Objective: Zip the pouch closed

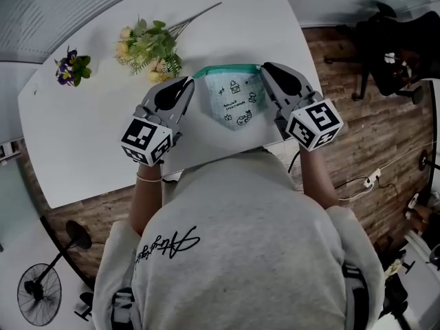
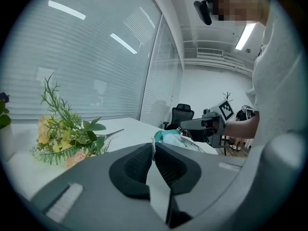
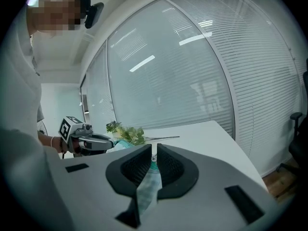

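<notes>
White table point(image 1: 89, 129), blinds behind: the pouch point(image 1: 237, 102) is stretched over the table's near edge between the left gripper point(image 1: 187, 81) and the right gripper point(image 1: 267, 69), each with its jaws pinched on one end of the teal top edge. Risk: both jaws hold only thin fabric and I can't make out the zip pull, so a sideways tug probably slips a corner free or bunches the pouch. There's bare table ahead, but the bouquet point(image 1: 148, 50) sits just beside the left gripper and the table's right edge is near the right one.
</notes>
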Demonstrator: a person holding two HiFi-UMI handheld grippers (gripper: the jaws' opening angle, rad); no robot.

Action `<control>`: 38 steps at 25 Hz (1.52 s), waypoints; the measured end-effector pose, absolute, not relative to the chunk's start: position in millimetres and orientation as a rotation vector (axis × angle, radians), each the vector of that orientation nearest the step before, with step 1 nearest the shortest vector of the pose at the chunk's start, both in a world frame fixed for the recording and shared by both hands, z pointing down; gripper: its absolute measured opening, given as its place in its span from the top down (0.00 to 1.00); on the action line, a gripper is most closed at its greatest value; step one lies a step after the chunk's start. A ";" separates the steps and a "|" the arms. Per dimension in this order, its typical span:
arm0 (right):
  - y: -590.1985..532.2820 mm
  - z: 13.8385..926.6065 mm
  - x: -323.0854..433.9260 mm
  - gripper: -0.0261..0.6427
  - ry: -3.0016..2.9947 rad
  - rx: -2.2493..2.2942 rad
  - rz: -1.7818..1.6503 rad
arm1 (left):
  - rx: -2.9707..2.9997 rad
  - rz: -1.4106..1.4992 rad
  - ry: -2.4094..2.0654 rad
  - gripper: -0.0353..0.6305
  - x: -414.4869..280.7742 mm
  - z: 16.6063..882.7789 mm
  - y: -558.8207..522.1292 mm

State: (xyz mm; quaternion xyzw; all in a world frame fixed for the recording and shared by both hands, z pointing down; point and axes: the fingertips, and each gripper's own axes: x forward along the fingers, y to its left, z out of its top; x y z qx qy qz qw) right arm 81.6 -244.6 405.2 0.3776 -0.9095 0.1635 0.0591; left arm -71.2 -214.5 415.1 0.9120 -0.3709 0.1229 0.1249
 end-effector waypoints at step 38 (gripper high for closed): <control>-261.0 453.9 82.1 0.91 -2.578 1.080 0.578 | 2.596 0.667 -1.081 0.91 -64.4 467.8 -230.4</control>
